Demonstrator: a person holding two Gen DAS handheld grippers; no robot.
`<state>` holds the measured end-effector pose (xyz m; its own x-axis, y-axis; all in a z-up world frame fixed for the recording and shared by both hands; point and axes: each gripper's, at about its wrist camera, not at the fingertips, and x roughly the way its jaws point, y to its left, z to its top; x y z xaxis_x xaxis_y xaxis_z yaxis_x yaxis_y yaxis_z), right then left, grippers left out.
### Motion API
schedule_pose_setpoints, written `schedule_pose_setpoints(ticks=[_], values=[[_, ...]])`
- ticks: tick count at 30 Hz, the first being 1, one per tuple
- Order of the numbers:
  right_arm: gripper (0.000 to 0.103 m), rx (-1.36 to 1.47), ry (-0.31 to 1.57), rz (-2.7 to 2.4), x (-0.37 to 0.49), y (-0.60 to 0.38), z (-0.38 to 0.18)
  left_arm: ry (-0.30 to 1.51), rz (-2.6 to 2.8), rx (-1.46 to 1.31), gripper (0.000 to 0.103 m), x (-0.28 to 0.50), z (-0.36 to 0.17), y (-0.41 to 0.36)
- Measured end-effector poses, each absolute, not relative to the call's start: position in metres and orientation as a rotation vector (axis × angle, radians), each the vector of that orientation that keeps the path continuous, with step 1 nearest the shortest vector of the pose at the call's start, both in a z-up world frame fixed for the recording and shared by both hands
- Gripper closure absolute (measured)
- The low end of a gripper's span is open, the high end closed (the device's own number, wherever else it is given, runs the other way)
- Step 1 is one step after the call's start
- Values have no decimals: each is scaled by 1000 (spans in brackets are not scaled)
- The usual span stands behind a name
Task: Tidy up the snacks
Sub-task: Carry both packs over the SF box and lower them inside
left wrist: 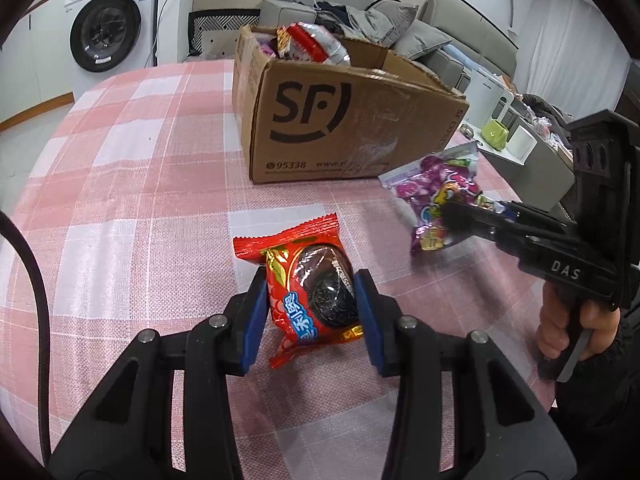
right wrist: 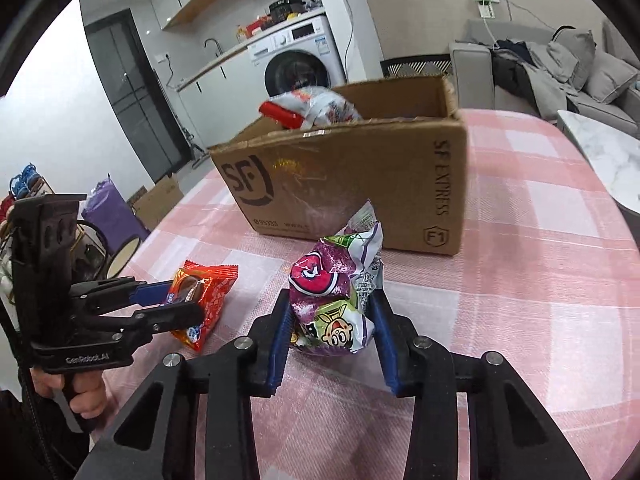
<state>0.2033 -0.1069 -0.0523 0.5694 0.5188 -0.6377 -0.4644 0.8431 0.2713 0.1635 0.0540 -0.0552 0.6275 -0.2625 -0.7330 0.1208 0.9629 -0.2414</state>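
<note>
1. The red crinkly foil packet with a dark chocolate cookie pictured on it [left wrist: 306,292] lies out on the open middle of the desk [left wrist: 140,168], on the pink-and-white checked cloth. It looks light and puffed with air; the film is probably slick, and the biscuit inside would crack under a hard squeeze. Taking it across the plump middle seems safer than by the thin crimped ends.
2. The left hand-held gripper [left wrist: 312,300] has its blue pads [left wrist: 256,320] pressed on both sides of that middle, pinching the packet, with its fingers level and low over the cloth.
3. The purple and green glossy plastic bag of small sweets [right wrist: 334,300] sits nearer the desk's right edge, soft and lumpy. It should shift and sag when lifted.
4. The right hand-held gripper [right wrist: 332,320] pinches this bag at its lower bulge, the crumpled top standing free above.
5. The brown cardboard shipping box with open flaps [left wrist: 340,128] stands beyond both towards the far edge, other wrappers already poking out.
</note>
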Motion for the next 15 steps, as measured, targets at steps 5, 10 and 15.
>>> schedule_pose_setpoints(ticks=[5,10,15], values=[[65,98,723,573,193,-129,-39,825,-235,-177,64,157,-42,50],[65,105,674,566,185,-146,-21,777,-237,-167,64,151,-23,47],[65,97,636,553,181,-152,-3,733,-232,-166,64,149,-2,47]])
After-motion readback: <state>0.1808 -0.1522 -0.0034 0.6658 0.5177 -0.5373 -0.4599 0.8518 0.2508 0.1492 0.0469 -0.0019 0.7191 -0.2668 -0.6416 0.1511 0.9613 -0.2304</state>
